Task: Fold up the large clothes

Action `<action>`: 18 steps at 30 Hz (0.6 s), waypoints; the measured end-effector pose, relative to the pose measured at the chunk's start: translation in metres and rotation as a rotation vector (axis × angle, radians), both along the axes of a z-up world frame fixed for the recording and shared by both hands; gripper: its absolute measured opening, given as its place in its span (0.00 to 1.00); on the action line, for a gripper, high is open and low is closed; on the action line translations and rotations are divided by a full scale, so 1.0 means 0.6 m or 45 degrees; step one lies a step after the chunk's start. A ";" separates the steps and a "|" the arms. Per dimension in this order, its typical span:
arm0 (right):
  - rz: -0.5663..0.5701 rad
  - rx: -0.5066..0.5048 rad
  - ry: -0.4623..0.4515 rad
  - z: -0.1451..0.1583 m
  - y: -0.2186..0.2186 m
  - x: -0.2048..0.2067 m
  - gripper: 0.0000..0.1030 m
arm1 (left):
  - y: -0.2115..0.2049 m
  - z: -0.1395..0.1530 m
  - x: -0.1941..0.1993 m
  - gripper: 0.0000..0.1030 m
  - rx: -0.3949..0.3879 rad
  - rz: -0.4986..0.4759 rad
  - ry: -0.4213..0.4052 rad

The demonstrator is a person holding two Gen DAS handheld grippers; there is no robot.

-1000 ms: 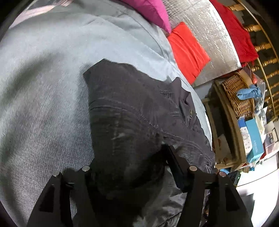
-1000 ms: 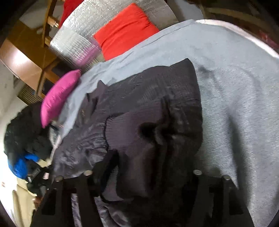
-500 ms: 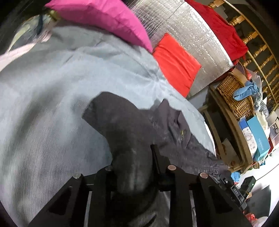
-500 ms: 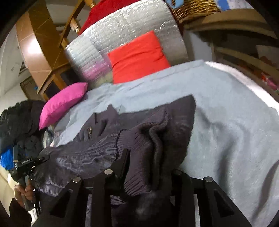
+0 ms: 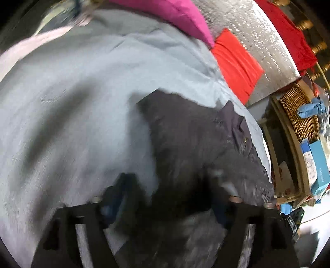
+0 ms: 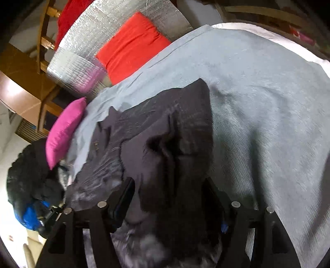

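Note:
A dark grey jacket (image 5: 191,140) lies folded on a light grey bed cover (image 5: 78,99); it also shows in the right wrist view (image 6: 165,136). My left gripper (image 5: 169,189) is open, its fingers spread wide over the jacket's near edge, the view blurred. My right gripper (image 6: 169,191) is open too, its fingers on either side of a bunched knit cuff of the jacket. The cloth between both pairs of fingers lies loose.
A pink cushion (image 5: 175,14), a red cushion (image 5: 237,64) and a silver quilted pad (image 5: 253,41) sit at the bed's head. A wooden shelf with a wicker basket (image 5: 299,115) and boxes stands on the right. A black garment pile (image 6: 31,175) lies past the bed's left side.
Both grippers were shut on the jacket half a second ago and lifted it; now both have opened wide and the jacket has dropped back flat on the bed.

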State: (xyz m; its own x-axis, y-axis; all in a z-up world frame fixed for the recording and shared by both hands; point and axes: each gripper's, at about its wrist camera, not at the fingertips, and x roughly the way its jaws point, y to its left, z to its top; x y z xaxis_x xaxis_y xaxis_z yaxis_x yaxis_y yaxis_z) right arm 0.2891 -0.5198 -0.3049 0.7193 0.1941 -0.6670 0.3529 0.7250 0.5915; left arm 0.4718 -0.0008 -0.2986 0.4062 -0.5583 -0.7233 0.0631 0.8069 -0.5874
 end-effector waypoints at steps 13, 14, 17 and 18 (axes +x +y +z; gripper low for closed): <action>0.098 -0.159 -0.071 0.017 0.055 -0.036 0.35 | -0.027 0.015 -0.052 0.38 0.036 -0.022 -0.165; 0.100 -0.177 -0.094 0.027 0.060 -0.044 0.35 | -0.030 0.017 -0.050 0.38 0.058 -0.026 -0.178; 0.107 -0.230 -0.098 0.030 0.064 -0.054 0.34 | -0.033 -0.005 -0.037 0.48 0.098 -0.036 -0.123; 0.105 -0.220 -0.031 0.010 0.058 -0.044 0.34 | -0.032 -0.019 -0.030 0.52 0.077 -0.039 -0.084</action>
